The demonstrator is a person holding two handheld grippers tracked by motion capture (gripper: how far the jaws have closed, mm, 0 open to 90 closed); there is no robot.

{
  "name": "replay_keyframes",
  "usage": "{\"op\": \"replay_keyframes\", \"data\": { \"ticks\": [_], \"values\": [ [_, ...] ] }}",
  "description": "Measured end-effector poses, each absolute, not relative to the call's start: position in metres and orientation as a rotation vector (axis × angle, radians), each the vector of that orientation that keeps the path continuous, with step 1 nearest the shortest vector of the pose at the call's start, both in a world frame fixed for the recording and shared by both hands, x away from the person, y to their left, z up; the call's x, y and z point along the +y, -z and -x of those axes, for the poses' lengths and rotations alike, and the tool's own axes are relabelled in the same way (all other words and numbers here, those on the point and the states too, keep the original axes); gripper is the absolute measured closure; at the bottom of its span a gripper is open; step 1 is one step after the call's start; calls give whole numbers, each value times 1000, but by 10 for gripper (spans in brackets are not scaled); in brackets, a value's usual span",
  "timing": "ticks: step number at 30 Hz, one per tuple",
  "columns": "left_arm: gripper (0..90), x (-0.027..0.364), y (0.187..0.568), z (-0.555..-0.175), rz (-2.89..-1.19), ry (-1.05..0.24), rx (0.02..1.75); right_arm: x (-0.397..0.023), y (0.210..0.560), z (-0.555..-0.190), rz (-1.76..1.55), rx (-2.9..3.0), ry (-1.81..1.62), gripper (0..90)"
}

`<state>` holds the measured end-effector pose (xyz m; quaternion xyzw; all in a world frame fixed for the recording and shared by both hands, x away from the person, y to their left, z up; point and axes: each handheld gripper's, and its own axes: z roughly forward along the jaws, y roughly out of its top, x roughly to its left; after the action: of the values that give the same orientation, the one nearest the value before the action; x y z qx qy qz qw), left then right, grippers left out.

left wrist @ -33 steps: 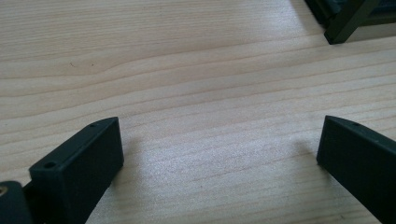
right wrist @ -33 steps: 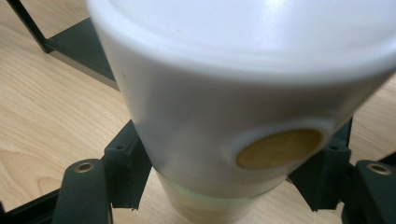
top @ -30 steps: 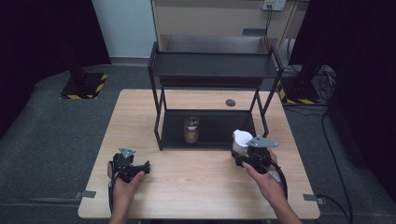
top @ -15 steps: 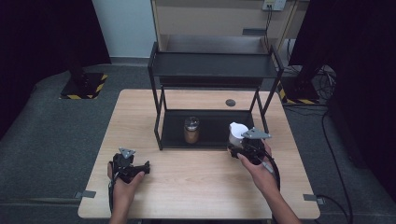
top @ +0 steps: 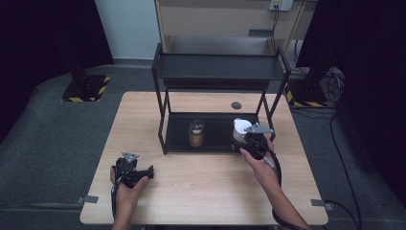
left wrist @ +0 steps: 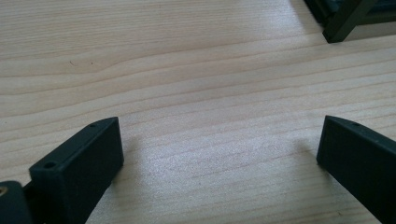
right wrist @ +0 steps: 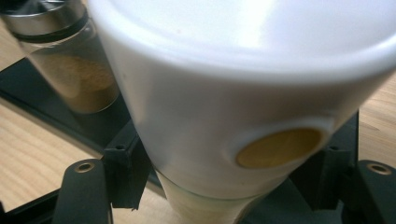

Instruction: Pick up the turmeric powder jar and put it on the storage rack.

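My right gripper (top: 242, 139) is shut on a white cup (top: 241, 127) at the right end of the black rack's lower shelf (top: 220, 134). Up close the white cup (right wrist: 224, 93) sits between the jaws, a round tan spot on its side. A glass jar of brown powder (top: 196, 133) with a metal lid stands on the same shelf, left of the cup; this jar (right wrist: 70, 60) appears behind the cup in the right gripper view. My left gripper (top: 143, 172) rests on the table near its front left, open, its fingers (left wrist: 79, 168) wide apart over bare wood.
The black two-tier rack (top: 218, 72) stands at the middle back of the wooden table (top: 201, 191). A small dark round disc (top: 236, 105) lies on the table behind the rack. One rack leg (left wrist: 343, 23) shows at the top right of the left gripper view.
My right gripper has carried the white cup forward and left, from in front of the rack to the right end of the lower shelf. The left gripper has stayed put.
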<state>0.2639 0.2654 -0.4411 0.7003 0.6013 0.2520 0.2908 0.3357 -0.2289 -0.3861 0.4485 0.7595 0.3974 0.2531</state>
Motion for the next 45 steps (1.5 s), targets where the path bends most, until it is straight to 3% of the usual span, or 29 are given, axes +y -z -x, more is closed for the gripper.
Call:
{"op": "replay_keyframes", "data": {
  "ticks": [23, 45],
  "values": [
    [0, 266, 441, -265, -1871, -670, 1600, -215, 405, -367, -1260, 2061, -1053, 314],
    [0, 266, 441, -265, -1872, -670, 1599, -212, 415, -362, -1242, 2036, -1082, 313]
  ]
}}
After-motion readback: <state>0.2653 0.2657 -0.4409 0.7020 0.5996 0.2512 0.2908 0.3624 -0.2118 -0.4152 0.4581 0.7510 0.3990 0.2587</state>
